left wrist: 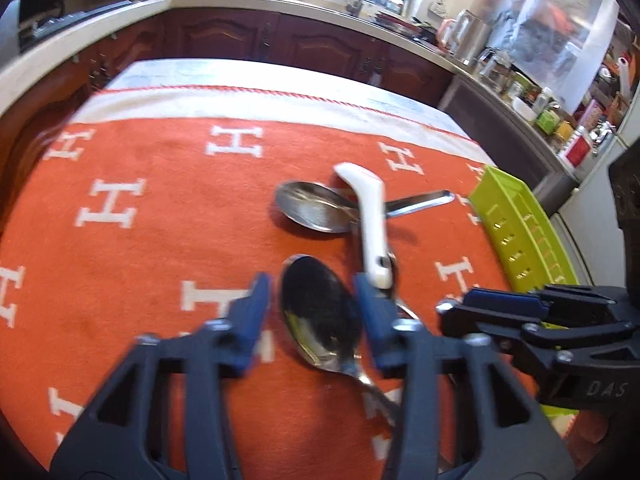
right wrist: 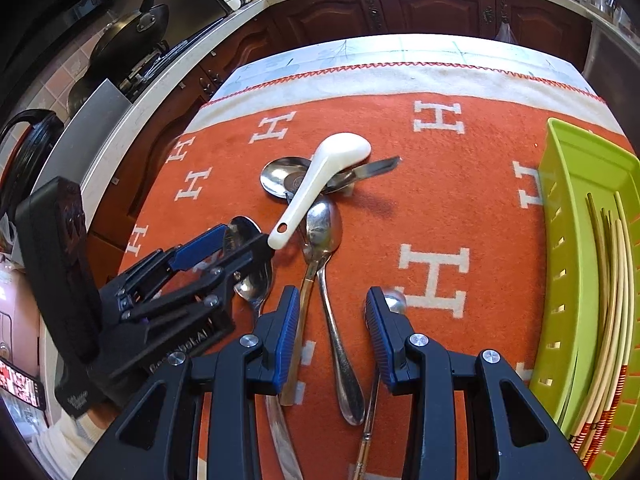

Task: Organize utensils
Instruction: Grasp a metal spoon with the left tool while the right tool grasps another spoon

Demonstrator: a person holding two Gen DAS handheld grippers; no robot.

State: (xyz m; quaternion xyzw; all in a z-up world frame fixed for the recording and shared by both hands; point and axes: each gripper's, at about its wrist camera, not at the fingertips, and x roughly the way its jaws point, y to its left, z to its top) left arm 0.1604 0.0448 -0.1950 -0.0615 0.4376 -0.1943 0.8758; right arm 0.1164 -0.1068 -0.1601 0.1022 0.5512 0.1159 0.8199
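Several metal spoons and a white ceramic spoon [right wrist: 324,184] lie in a pile on the orange cloth [right wrist: 460,184]. My left gripper [left wrist: 314,308] is open, its fingers either side of a steel spoon's bowl [left wrist: 316,312]; it also shows in the right wrist view [right wrist: 240,236]. The white spoon [left wrist: 370,220] lies just beyond its right finger, over another steel spoon [left wrist: 316,206]. My right gripper [right wrist: 332,332] is open and empty above a steel spoon's handle [right wrist: 340,340]; it also shows in the left wrist view [left wrist: 496,304]. A green tray [right wrist: 576,240] at the right holds chopsticks [right wrist: 612,280].
The green tray [left wrist: 516,228] sits at the cloth's right edge. Dark wood cabinets [right wrist: 420,8] and a cluttered kitchen counter [left wrist: 520,80] run behind the table. A stove with a pan [right wrist: 132,36] is at far left.
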